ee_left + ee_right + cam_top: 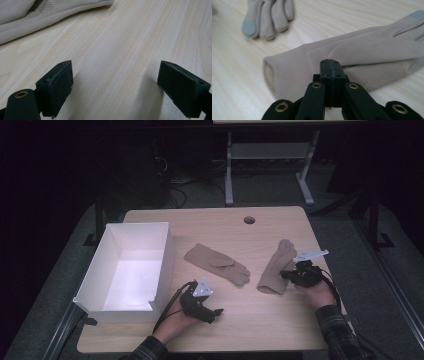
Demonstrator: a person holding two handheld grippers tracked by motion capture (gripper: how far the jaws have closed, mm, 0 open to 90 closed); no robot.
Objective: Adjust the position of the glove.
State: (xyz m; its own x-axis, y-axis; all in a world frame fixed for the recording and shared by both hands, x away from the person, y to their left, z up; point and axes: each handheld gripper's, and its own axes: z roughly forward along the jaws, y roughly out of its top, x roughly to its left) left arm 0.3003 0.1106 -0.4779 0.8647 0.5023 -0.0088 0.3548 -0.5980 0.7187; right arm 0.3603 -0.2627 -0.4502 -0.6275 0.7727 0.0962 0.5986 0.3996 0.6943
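My right tongs [331, 65] are clenched on the lower edge of the near glove [352, 57], close to its cuff, and the glove lies flat on the tabletop [260, 315] at the right. My left tongs [117, 87] are released, with bare wood between the jaws, parked beside the white box [125, 270]. The second glove [217, 263] lies untouched mid-table. I judge we are early: one glove gripped but not lifted, the box holds nothing, so both gloves are probably left to carry over.
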